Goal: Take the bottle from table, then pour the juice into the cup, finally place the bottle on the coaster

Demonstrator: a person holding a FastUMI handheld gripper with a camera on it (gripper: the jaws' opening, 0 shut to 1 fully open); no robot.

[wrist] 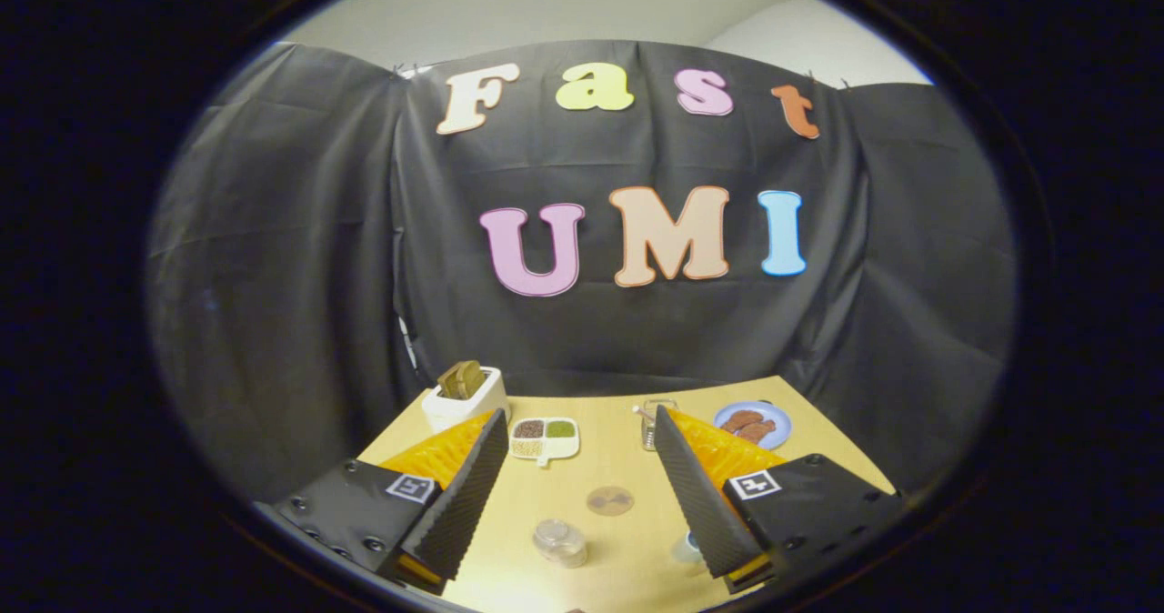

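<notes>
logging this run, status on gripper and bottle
Gripper open, holding nothing. Bottle on the table between the fingers, coaster just beyond it. Nothing in the way.

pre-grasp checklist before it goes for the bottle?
1. Gripper open, nothing between the fingers: ok.
2. Bottle located: cannot tell; a small item sits by the right finger, partly hidden.
3. Cup upright on the table, between the fingers: ok.
4. Coaster bare, just beyond the cup: ok.
5. Glass jar, divided dish, plate, white box stand farther back, apart from the cup and coaster: ok.
</notes>
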